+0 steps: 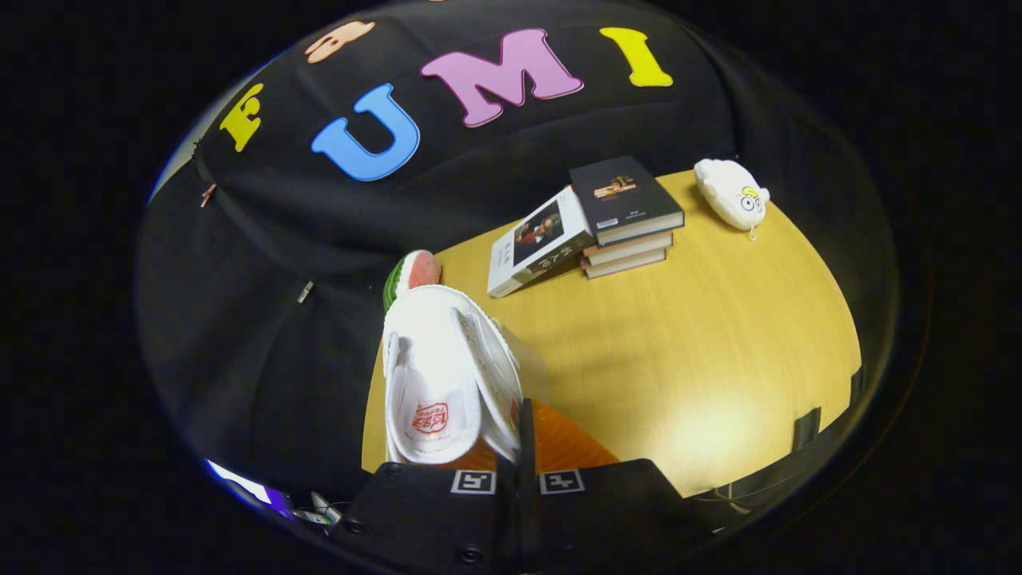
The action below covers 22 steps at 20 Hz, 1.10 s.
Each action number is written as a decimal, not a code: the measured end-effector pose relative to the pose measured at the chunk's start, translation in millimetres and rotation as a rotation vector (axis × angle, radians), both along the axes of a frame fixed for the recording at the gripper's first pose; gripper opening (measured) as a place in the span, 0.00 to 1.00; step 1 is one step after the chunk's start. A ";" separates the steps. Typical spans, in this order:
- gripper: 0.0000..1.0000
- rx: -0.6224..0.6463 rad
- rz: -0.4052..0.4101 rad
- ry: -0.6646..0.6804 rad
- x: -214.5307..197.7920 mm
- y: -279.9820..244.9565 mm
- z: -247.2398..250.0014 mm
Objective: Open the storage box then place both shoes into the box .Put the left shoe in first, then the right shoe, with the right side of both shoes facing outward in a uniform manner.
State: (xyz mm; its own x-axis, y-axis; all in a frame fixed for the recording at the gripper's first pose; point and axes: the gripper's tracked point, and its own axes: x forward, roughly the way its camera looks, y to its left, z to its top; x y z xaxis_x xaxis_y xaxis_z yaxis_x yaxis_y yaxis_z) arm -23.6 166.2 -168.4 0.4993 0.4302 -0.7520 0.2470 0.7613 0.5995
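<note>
while the gripper [517,447] pinches the white shoe [447,375] by its side wall, fingers closed on it, the shoe hangs over the orange storage box [559,443]. a thin hold could let it twist or drop. most of the box is hidden by the shoe.

White shoe [447,375] with red insole logo, orange ribbed box [567,443], yellow wood-grain table [718,335], black-covered book [627,200].
</note>
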 end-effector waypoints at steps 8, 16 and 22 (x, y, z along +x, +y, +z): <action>0.05 -0.127 0.002 0.144 6.8 72.9 -54.9; 0.56 -0.049 0.013 0.118 15.5 97.8 -54.4; 0.99 -0.040 0.026 0.053 15.9 86.4 -33.8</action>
State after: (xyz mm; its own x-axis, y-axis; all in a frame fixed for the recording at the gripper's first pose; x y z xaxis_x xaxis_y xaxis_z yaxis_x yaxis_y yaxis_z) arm -7.6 252.5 -202.2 0.4470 0.4112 -0.7944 0.2577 0.7913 0.5546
